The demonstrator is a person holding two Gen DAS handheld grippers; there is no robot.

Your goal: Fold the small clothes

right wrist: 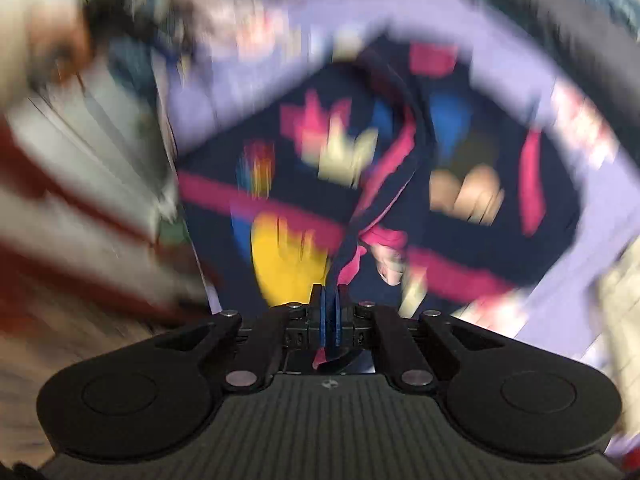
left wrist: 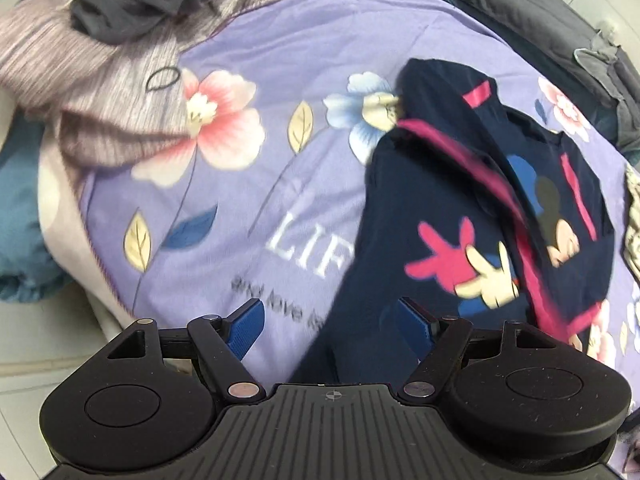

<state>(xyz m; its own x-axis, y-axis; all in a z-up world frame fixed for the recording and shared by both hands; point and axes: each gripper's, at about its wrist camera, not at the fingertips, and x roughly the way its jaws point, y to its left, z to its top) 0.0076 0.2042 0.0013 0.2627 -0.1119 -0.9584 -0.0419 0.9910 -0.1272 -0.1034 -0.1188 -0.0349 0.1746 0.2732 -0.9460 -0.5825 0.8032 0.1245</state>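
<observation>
A small navy shirt (left wrist: 452, 208) with pink trim and a cartoon print lies on the purple flowered bedsheet (left wrist: 260, 160), right of centre. One side of it is lifted and folded over. My left gripper (left wrist: 330, 326) is open just above the shirt's near left edge, and its blue pads (left wrist: 244, 328) stand wide apart and touch nothing. In the blurred right wrist view, my right gripper (right wrist: 330, 304) is shut on a bunched strip of the shirt (right wrist: 400, 152), navy with a pink hem. The fabric rises from the shirt below up into the pads.
A heap of grey-striped and dark clothes (left wrist: 100, 60) fills the back left, with a black hair tie (left wrist: 162, 79) on it. Dark grey fabric (left wrist: 520, 12) runs along the back right. A teal cloth (left wrist: 20, 208) lies at the left, near pale floor.
</observation>
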